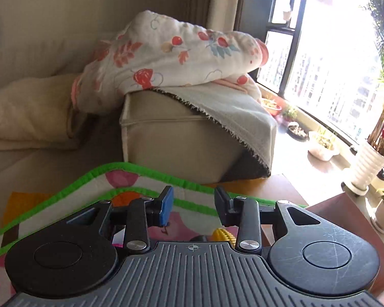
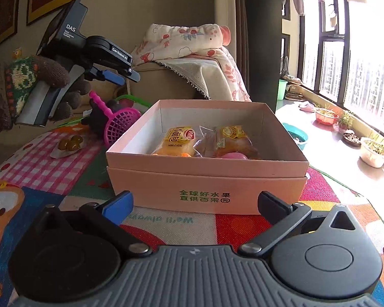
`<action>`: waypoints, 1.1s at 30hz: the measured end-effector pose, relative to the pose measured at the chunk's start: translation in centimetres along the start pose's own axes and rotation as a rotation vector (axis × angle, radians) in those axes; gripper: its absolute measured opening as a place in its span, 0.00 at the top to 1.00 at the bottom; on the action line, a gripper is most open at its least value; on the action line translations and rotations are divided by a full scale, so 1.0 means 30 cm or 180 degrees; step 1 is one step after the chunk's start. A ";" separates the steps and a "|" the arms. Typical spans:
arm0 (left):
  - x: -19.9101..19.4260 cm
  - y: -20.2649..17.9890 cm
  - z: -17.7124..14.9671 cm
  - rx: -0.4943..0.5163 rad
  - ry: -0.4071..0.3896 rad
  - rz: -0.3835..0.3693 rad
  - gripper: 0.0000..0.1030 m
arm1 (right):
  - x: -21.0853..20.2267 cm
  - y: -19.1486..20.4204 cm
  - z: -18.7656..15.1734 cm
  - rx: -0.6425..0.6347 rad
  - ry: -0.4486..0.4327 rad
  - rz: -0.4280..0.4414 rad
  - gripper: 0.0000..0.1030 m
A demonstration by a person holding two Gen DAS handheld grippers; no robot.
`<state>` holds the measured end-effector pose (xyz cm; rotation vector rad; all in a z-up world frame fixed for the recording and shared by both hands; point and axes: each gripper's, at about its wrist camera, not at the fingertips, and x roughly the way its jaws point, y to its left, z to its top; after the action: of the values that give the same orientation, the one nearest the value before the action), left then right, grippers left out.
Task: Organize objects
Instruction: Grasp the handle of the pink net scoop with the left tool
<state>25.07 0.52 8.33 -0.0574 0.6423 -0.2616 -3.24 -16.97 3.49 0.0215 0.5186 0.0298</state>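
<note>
With both the left gripper (image 1: 193, 206) and right gripper (image 2: 194, 206) held open and empty, the scoop (image 2: 116, 121) is best approached squarely before being boxed (image 2: 207, 179).

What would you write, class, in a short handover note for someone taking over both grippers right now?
Left gripper: open, empty, raised over the mat's far edge.
Right gripper: open, empty, just in front of the pink box.
Done: two wrapped breads and a pink ball lie in the box.
Left: pink scoop and packet of dark round snacks, both on the mat left of the box.
</note>
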 end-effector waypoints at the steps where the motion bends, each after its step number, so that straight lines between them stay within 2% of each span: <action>1: 0.023 0.007 -0.006 -0.0014 0.0084 0.0028 0.63 | -0.005 -0.006 -0.002 0.0039 -0.0031 0.0003 0.00; 4: 0.031 0.043 -0.077 -0.0102 0.0348 -0.0063 0.64 | -0.025 -0.028 -0.006 0.0164 -0.0151 0.0014 0.00; 8: -0.113 0.057 -0.164 -0.0019 0.0148 -0.0150 0.64 | -0.027 -0.035 -0.002 0.0207 -0.0158 0.0060 0.00; 12: -0.260 0.067 -0.236 -0.0112 0.0040 -0.0425 0.64 | -0.028 -0.030 -0.002 0.0177 -0.0154 0.0066 0.00; 15: -0.339 0.060 -0.303 -0.0139 0.0047 -0.0629 0.64 | -0.022 -0.026 -0.001 0.0155 -0.0130 0.0061 0.00; 18: -0.394 0.055 -0.394 -0.0269 0.0158 -0.0826 0.64 | -0.017 -0.023 -0.002 0.0134 -0.0092 0.0056 0.00; 25: -0.427 0.044 -0.578 -0.0215 0.0341 -0.0715 0.64 | 0.011 0.015 -0.002 -0.0060 0.0080 -0.0023 0.00; 27: -0.438 0.030 -0.597 -0.0140 0.0312 -0.0713 0.64 | 0.018 0.028 -0.002 -0.0128 0.0120 -0.0068 0.00; 30: -0.443 -0.011 -0.603 0.0151 0.0236 -0.0594 0.64 | 0.024 0.043 -0.005 -0.0208 0.0154 -0.0129 0.00; 33: -0.429 -0.043 -0.573 0.0286 0.0135 -0.0604 0.64 | 0.021 0.054 -0.009 -0.0258 0.0158 -0.0177 0.00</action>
<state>4.58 3.10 2.27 -0.0266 0.6675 -0.4755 -2.86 -15.34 2.98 -0.0729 0.5670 -0.0031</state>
